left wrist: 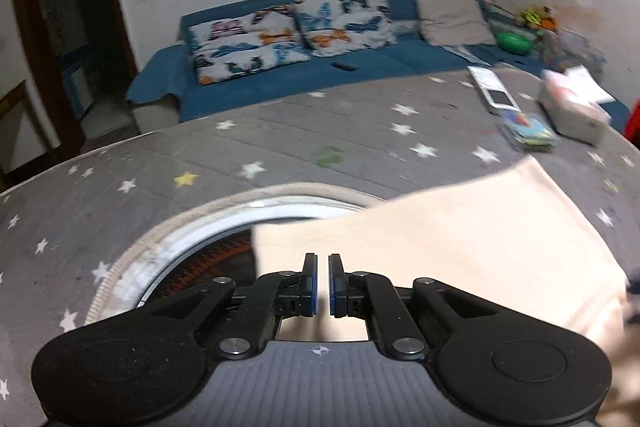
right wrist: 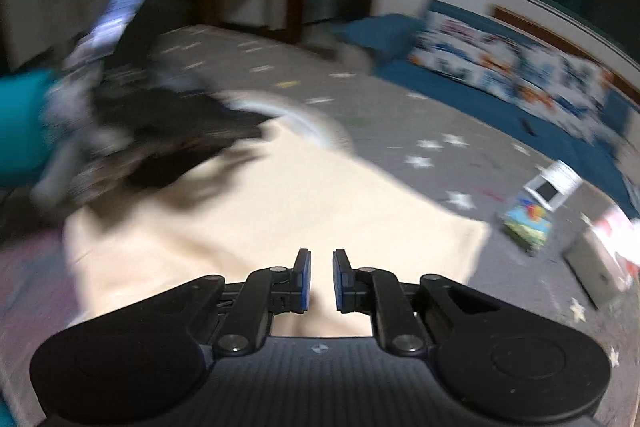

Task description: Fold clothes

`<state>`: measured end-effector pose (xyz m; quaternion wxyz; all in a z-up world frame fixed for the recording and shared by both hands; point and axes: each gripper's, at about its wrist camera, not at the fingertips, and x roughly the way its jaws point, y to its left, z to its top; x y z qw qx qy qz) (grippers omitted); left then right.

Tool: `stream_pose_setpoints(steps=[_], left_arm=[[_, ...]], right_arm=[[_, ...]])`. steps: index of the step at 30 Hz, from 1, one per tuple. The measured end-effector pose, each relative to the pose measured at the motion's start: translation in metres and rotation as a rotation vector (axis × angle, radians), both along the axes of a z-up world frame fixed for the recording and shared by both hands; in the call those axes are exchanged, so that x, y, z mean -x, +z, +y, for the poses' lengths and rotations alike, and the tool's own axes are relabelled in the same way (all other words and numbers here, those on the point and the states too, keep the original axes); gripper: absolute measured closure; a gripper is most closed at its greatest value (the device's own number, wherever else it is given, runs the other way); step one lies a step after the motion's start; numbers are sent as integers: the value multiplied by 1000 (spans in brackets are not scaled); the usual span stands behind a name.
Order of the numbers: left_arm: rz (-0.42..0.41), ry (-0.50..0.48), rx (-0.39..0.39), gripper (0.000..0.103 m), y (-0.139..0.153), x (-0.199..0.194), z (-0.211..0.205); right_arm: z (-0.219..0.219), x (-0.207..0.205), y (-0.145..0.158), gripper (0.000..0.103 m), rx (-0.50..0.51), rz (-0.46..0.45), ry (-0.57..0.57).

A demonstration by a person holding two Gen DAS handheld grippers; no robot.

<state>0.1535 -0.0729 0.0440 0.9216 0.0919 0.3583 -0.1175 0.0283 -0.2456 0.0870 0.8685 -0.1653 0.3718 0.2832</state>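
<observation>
A cream cloth (left wrist: 472,247) lies flat on the grey star-patterned cover (left wrist: 248,151); it also shows in the right wrist view (right wrist: 280,211). My left gripper (left wrist: 323,285) hovers over the cloth's near left edge, jaws nearly together with a thin gap, nothing seen between them. My right gripper (right wrist: 321,281) is above the cloth's near edge, jaws slightly apart and empty. The right wrist view is blurred by motion.
A round white-rimmed opening (left wrist: 224,239) sits left of the cloth. A white device (left wrist: 494,89), a colourful booklet (left wrist: 528,131) and a tissue box (left wrist: 576,107) lie at the far right. A blue sofa with butterfly cushions (left wrist: 288,27) stands behind. Dark blurred objects (right wrist: 120,115) lie left.
</observation>
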Motion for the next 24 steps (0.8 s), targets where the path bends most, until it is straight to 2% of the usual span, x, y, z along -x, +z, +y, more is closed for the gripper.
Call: stream_pose_setpoints(steps=[3,7,15,18,22,24], left_arm=[[13,-16,-10,96,-4,5,-6],[40,-17,-19,96,-11,5,-9],[63,-26,-39,96,-22,6,-13],[63,-26,-40,95,-24,5,-14],[62,-27,-40,93,-24,4,-13],[61,-26,-41,91,-24,3,-12]], right_arm=[[19,31,-2,91,22,51,114],[38,47,-17,90,74,70,180],[58,45,-42,89,141,25,234],[57,42,-46,90,105,22,220],[55,44,-45,101,81,11,221],[54,49,-40,101,71,7,227]])
